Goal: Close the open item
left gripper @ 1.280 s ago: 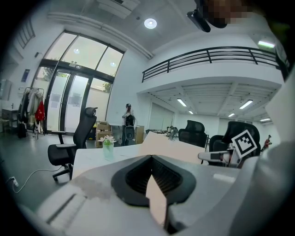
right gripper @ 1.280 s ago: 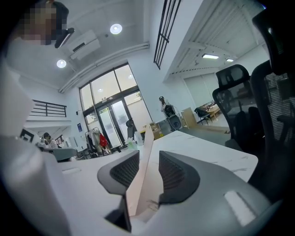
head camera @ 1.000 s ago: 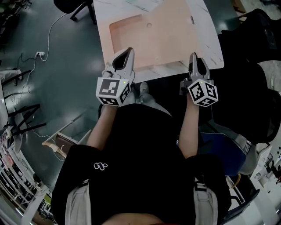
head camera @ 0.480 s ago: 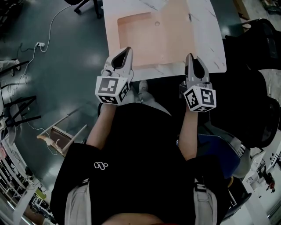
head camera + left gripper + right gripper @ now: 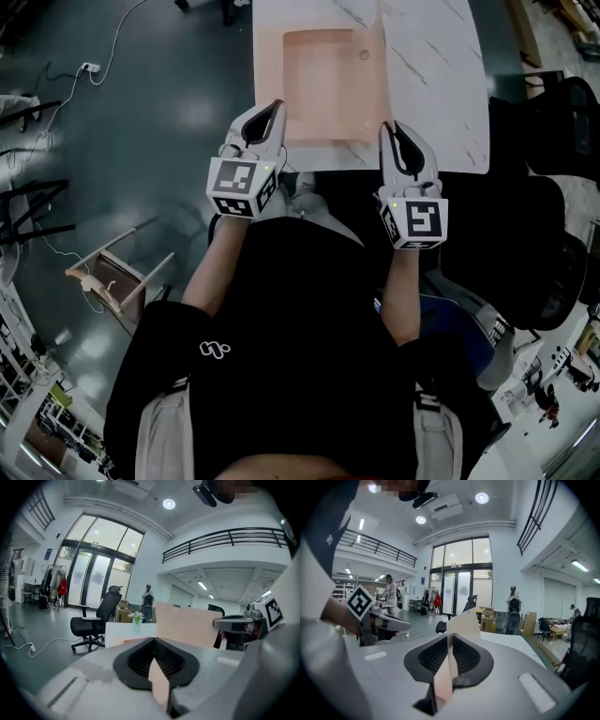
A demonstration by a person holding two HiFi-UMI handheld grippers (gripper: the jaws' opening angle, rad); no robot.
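Note:
A flat peach-pink case lies open on the white marble table. Its shallow base faces up, and its lid stands upright along the base's right side, seen edge-on from above. My right gripper holds the lid's near edge. In the right gripper view the pink lid runs up between the jaws of that gripper, which are opening. My left gripper sits at the base's near left corner. A pink edge lies pinched in that gripper, and the raised lid stands beyond.
Black office chairs stand right of the table. A wooden stool lies tipped on the floor at left, with cables beyond it. A small vase of flowers stands at the table's far end.
The lid, which lay flat to the right, has swung up to vertical. My right gripper has moved left with it. The left gripper has stayed at the base's corner.

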